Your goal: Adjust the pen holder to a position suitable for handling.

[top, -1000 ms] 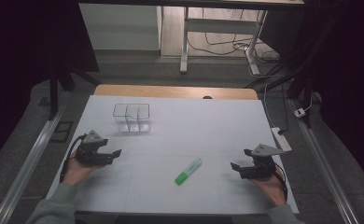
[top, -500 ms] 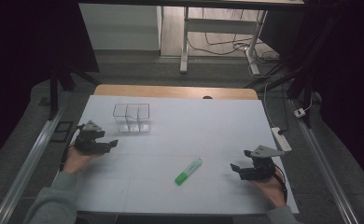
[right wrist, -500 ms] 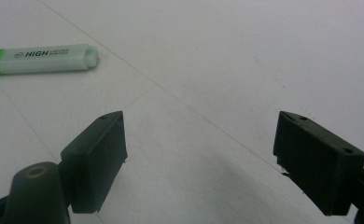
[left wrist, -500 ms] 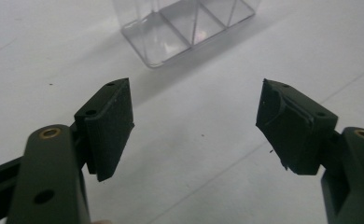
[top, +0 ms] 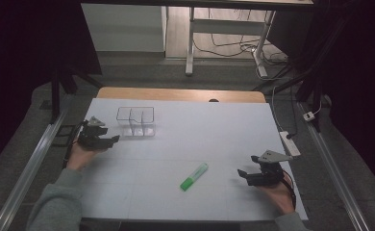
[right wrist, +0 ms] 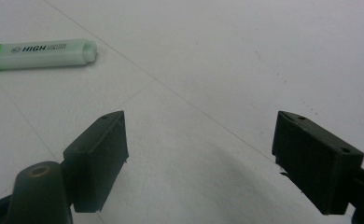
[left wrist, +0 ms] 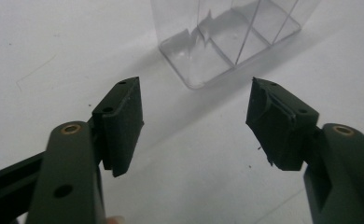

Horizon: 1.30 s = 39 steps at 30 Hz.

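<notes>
Left hand-held gripper sits at the left side of the desk, jaws spread wide, nothing between them, pointing at the clear plastic organizer box just beside it. In the left gripper view the same box is straight ahead of the jaws, near but not touching; inner dividers visible, compartments look empty. Right hand-held gripper is at the lower right of the desk, jaws also released and empty, low over the white surface. Green highlighter lies flat near the desk centre, well apart from the box, between the two grippers but closer to the right one. Right gripper view has the highlighter up-left of the jaws, cap end toward them, "HIGH" printed on the barrel.
</notes>
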### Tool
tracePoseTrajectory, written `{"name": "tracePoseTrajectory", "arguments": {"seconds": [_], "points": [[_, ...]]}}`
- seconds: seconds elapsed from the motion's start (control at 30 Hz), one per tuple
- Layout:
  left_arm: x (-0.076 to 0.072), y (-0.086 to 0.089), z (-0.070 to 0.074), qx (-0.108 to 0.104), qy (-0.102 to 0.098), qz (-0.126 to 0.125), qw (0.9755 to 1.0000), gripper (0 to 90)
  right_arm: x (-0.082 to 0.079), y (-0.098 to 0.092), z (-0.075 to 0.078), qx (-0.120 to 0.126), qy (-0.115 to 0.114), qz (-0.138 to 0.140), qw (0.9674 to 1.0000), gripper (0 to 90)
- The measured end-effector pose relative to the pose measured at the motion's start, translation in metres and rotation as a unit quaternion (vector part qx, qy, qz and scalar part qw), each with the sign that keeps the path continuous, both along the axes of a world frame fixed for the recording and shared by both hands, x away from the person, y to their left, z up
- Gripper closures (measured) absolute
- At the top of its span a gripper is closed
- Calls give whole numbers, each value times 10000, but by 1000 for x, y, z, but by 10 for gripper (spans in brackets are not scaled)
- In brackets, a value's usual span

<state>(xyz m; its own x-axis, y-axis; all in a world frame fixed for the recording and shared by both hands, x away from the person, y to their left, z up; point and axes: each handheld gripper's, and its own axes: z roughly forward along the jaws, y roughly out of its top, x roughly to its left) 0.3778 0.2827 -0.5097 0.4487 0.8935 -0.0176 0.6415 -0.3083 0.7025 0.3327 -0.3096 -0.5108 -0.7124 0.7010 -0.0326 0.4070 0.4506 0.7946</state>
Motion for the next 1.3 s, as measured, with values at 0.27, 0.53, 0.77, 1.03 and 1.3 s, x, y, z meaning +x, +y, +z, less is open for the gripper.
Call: {"name": "tracePoseTrajectory", "arguments": {"seconds": [0.27, 0.53, 0.77, 1.03, 1.3], "points": [[9, 9, -1, -65, -109, 134, 9998, 447, 0, -1, 0, -19, 23, -19, 10000, 184], [19, 13, -4, -95, -128, 236, 9996, 689, 0, -1, 0, 18, 22, 1, 10000, 185], [27, 12, -6, -133, -168, 167, 9996, 885, 0, -1, 0, -25, 41, -17, 10000, 187], [41, 10, -11, -160, -119, 136, 9997, 888, 0, -1, 0, 24, 44, -13, 10000, 188], [50, 7, -15, -206, -58, 72, 9997, 889, 0, -1, 0, -16, 53, 1, 10000, 190]]}}
